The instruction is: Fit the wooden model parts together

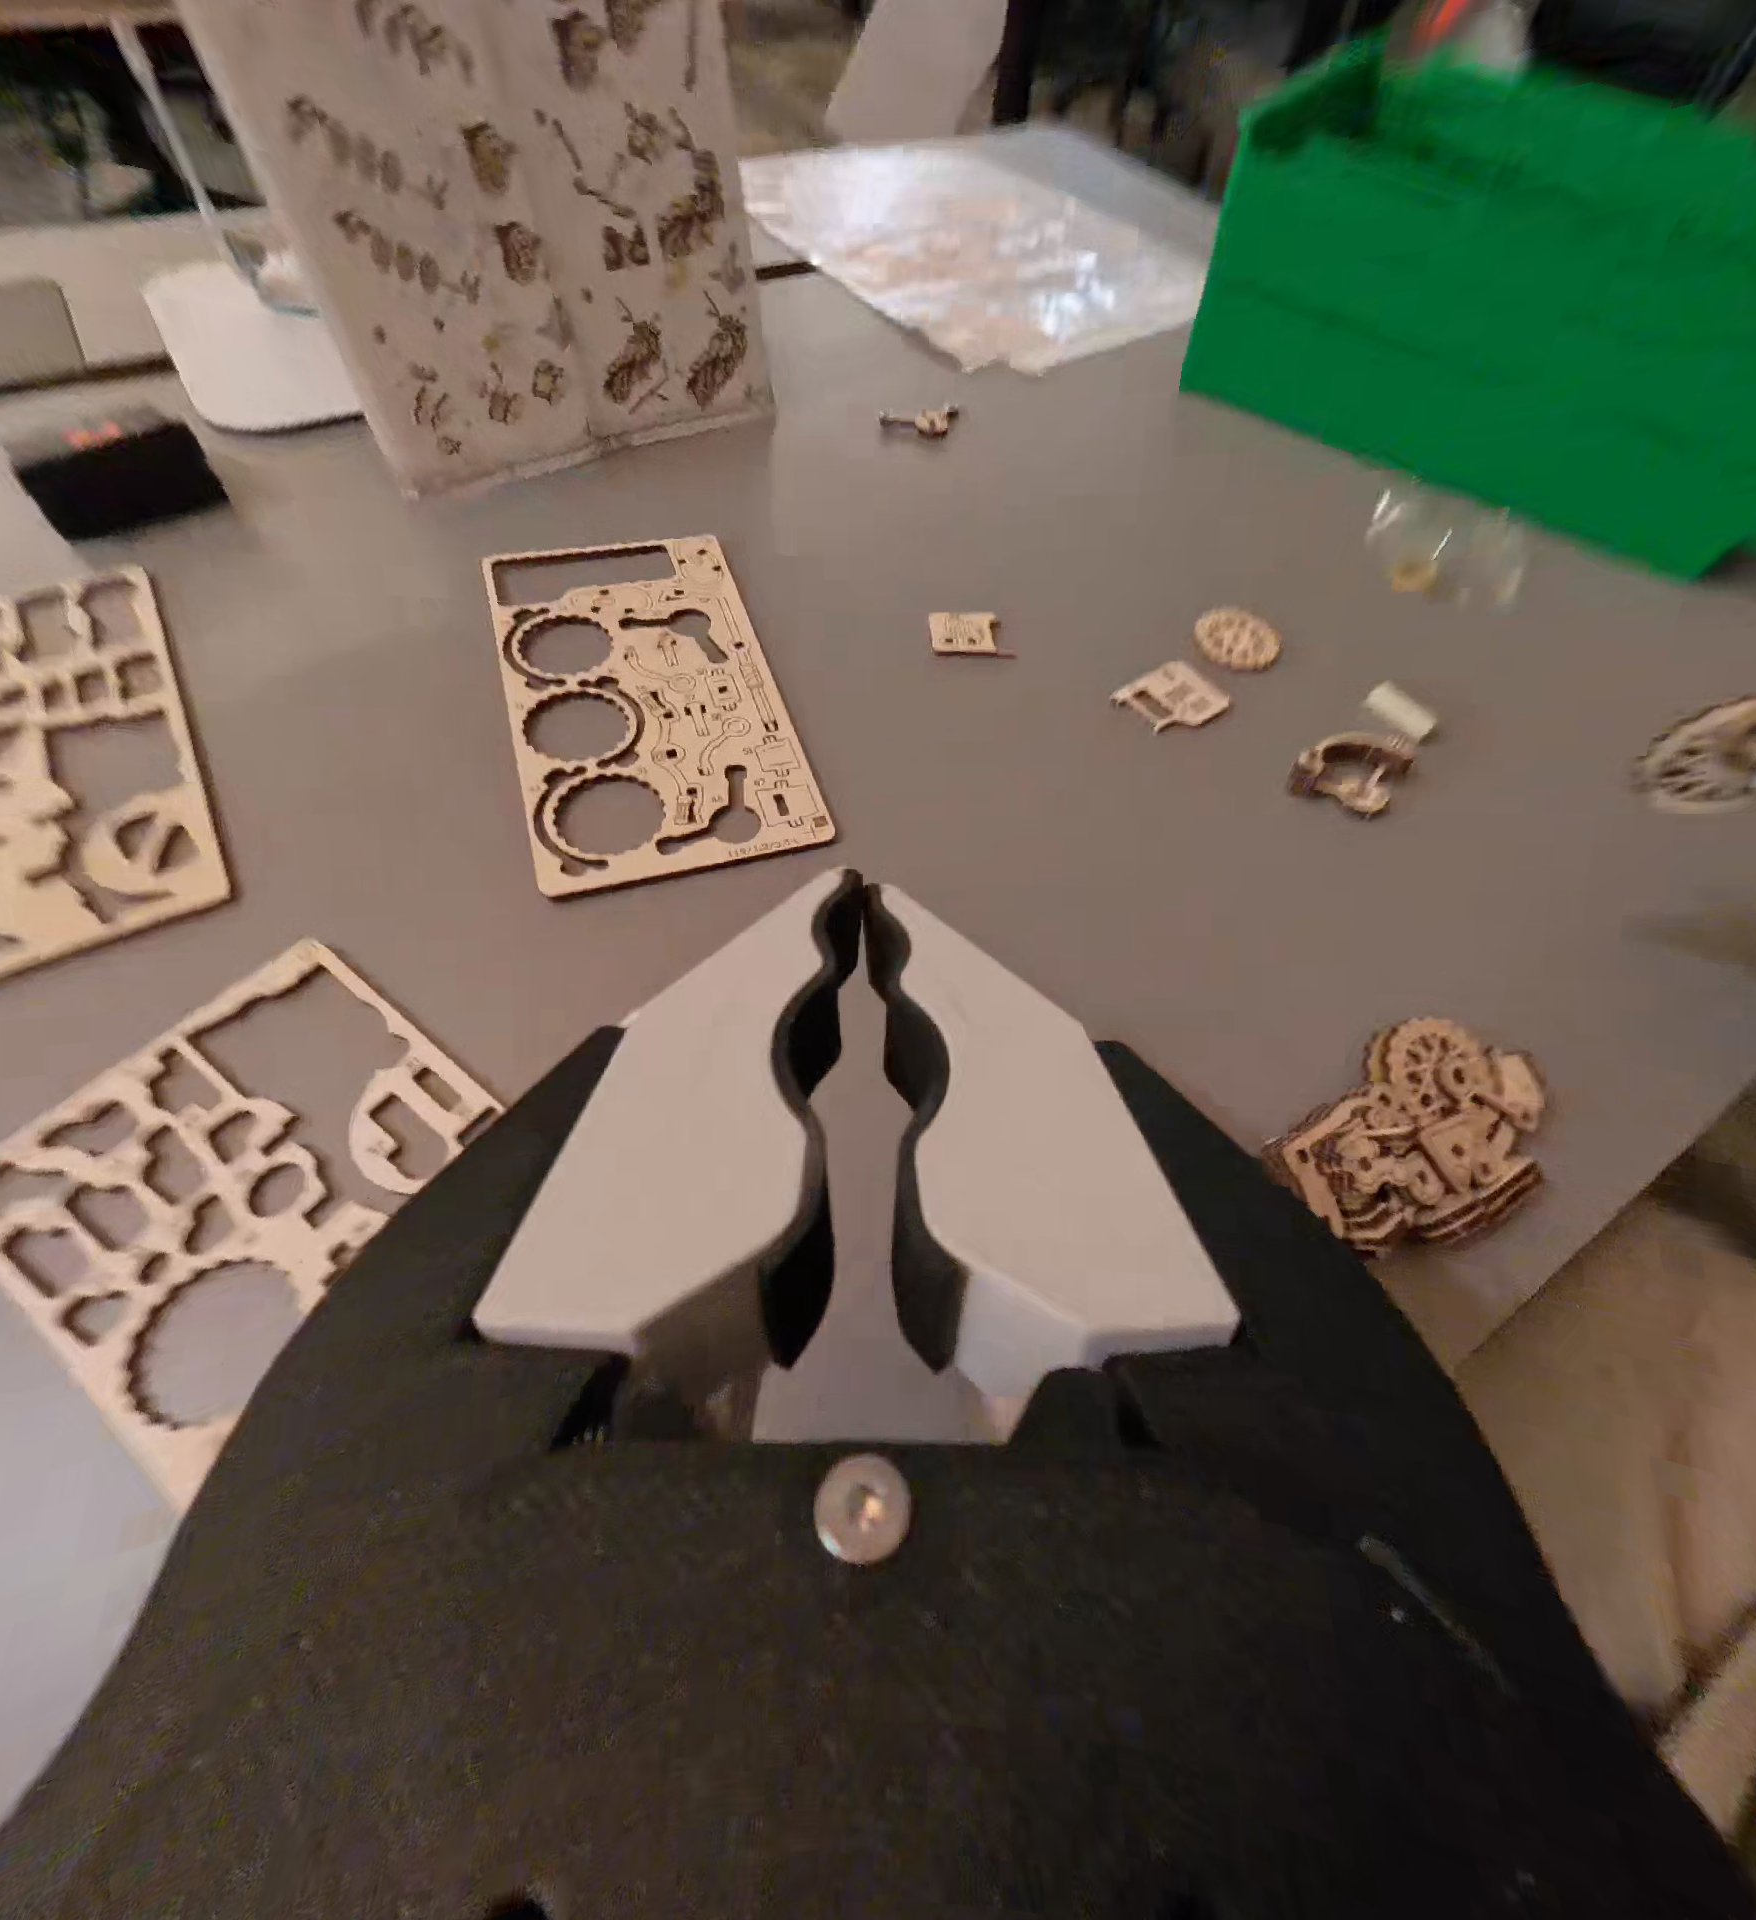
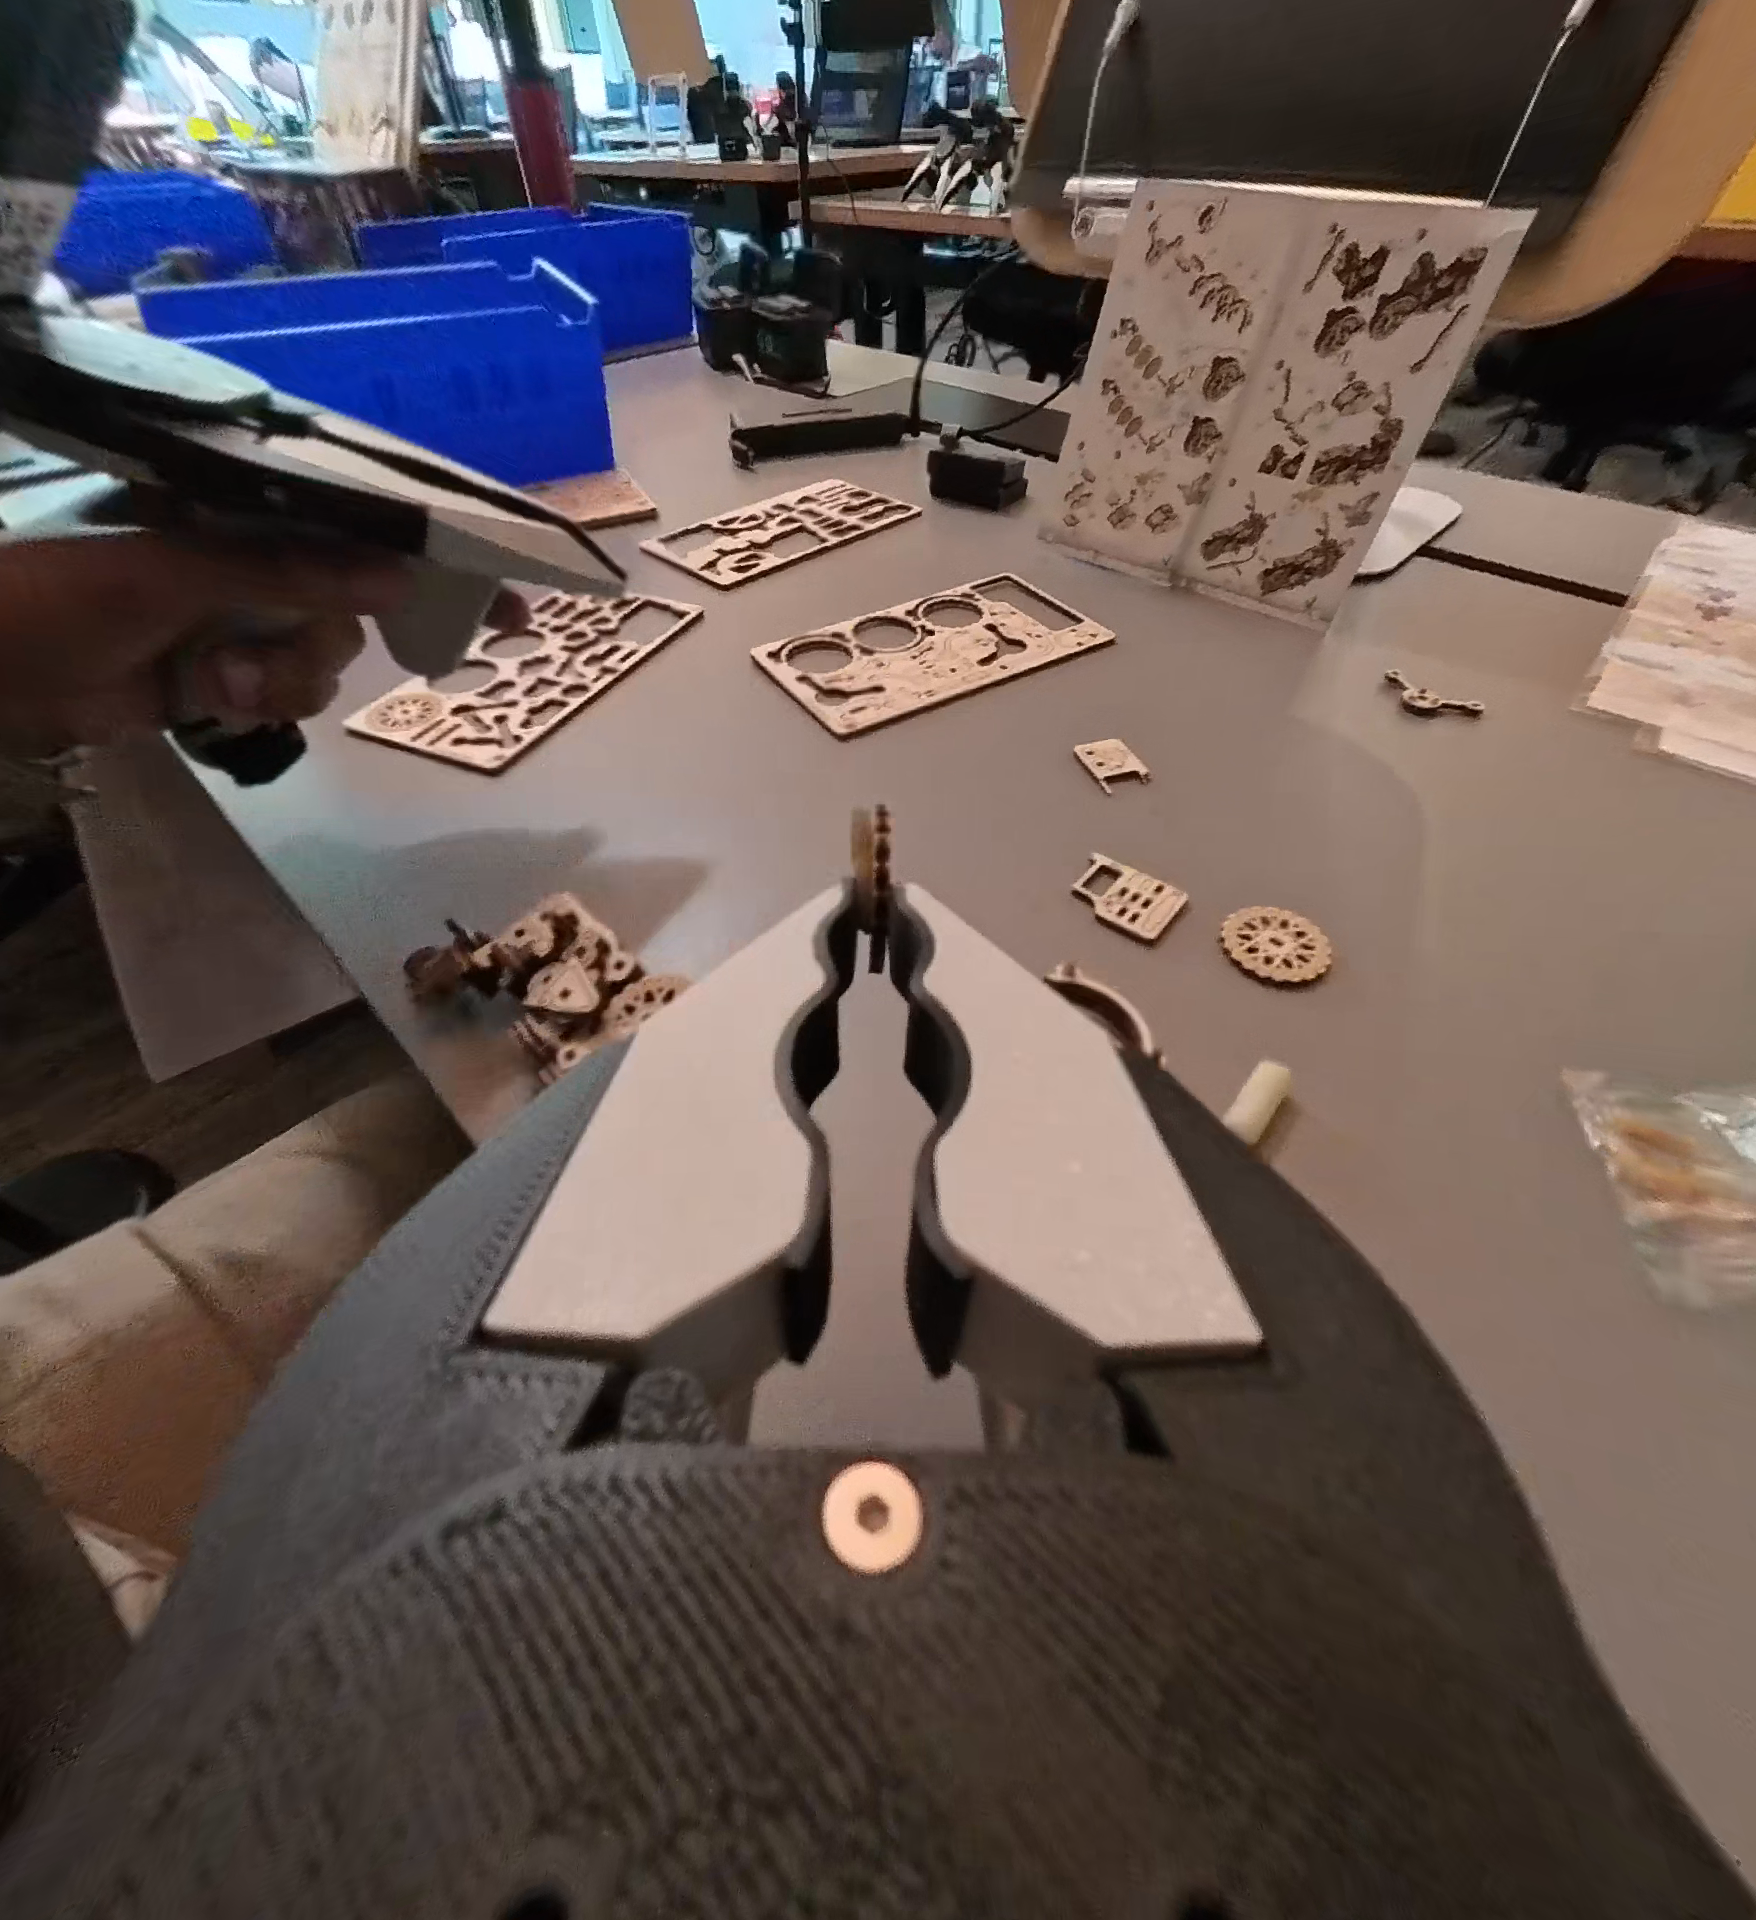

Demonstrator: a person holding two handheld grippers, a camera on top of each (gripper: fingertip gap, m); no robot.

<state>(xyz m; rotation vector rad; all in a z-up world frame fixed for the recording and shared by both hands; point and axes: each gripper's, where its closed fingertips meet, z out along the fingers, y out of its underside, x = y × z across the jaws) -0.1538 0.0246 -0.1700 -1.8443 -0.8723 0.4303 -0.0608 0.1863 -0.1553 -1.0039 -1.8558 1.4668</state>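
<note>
Between the tips of my right gripper (image 2: 872, 902) sits a small wooden gear (image 2: 870, 862), pinched edge-on so its flat face stays free to slot in. My left gripper (image 1: 861, 896) is empty, tips pressed together, hovering over the cut-out sheets (image 1: 650, 712). The half-built model (image 2: 552, 987) lies just left of the gear, probably where it goes. Loose bits, like another gear (image 2: 1277, 943), wait further out.

I see shared workshop or lab; rows of long wooden-topped workbenches (image 2: 749, 166) behind my grey table (image 2: 1373, 935); blue plastic parts bins (image 2: 417, 364); green plastic crate (image 1: 1539, 281); clamps, cables, black chargers (image 2: 760, 332) on far benches.
</note>
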